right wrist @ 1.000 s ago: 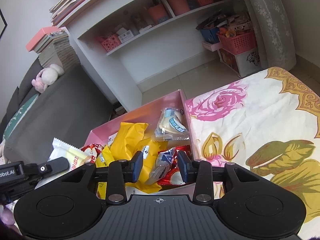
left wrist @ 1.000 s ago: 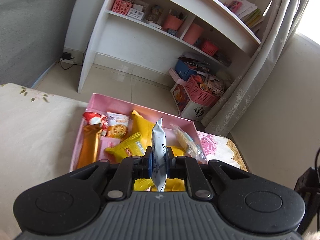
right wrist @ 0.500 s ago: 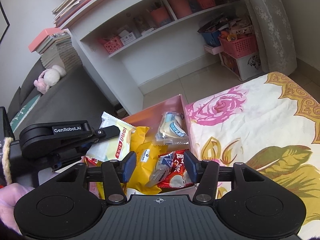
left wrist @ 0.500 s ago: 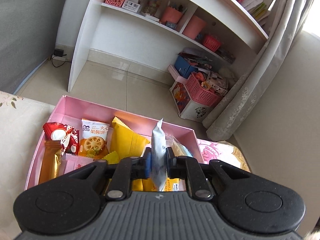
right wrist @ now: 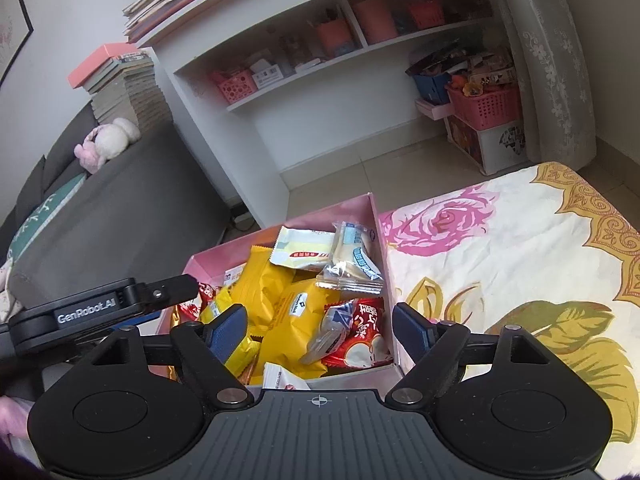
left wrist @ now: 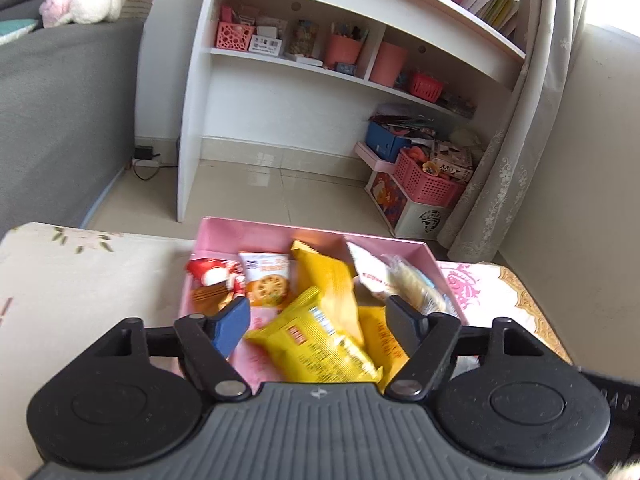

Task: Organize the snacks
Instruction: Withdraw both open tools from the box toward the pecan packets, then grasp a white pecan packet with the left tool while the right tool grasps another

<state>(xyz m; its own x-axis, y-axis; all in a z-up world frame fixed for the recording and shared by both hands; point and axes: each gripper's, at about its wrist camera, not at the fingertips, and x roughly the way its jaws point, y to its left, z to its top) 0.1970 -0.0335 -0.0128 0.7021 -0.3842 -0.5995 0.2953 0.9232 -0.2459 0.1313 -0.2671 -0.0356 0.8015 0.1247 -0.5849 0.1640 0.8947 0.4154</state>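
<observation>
The shallow cardboard snack box [right wrist: 376, 216] is pale pink inside and out. In it lie bright yellow crinkly packets [left wrist: 320, 336], a white packet printed with an orange biscuit [left wrist: 267, 280], a red-and-white wrapper [right wrist: 362, 334], and a clear wrapper with a blue label [right wrist: 356, 254]. The cloth table cover [right wrist: 500, 264] is cream with pink roses, olive-gold leaves and a gold scrolled border. Both black plastic grippers carry dark blue finger pads [right wrist: 228, 332].

Glossy, crinkled plastic on the packets [right wrist: 298, 316]; smooth pink card on the box [left wrist: 256, 236]. Matt black plastic with ribbed grey on the right gripper [right wrist: 320, 326]. Soft printed cloth [right wrist: 500, 256], sheer lace curtain [left wrist: 504, 172], glossy floor tiles [left wrist: 256, 184].
</observation>
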